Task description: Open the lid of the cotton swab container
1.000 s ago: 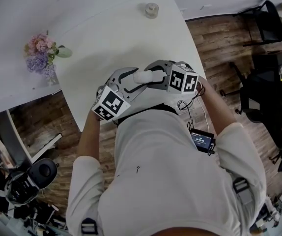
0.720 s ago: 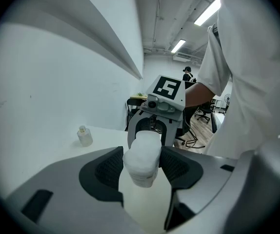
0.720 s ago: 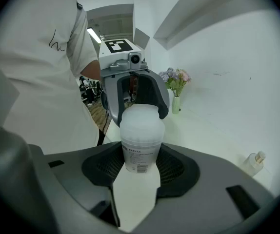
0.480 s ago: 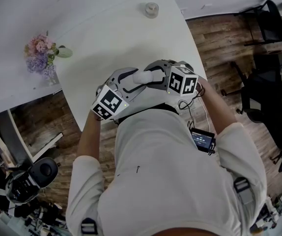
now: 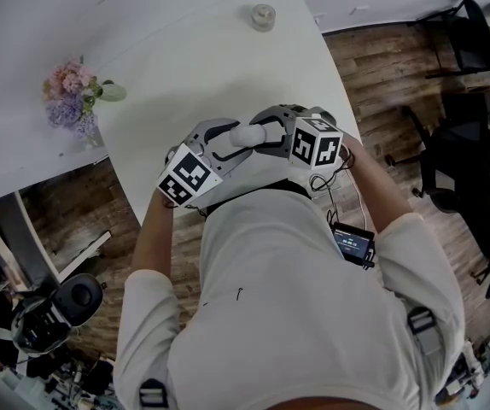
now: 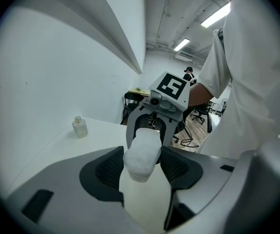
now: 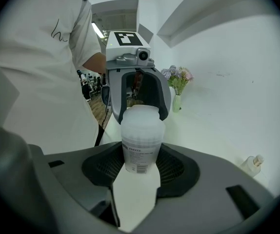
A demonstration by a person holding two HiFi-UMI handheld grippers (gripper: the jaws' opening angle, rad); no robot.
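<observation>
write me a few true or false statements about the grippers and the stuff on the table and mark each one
1. The left gripper and right gripper both grip the cotton swab container. True.
2. The container stands upright on the table. False: it is held sideways between the two grippers.
3. The right gripper's fingers clamp the container's labelled end. True.
4. The flower vase touches the small glass bottle. False: they stand far apart on the table.
</observation>
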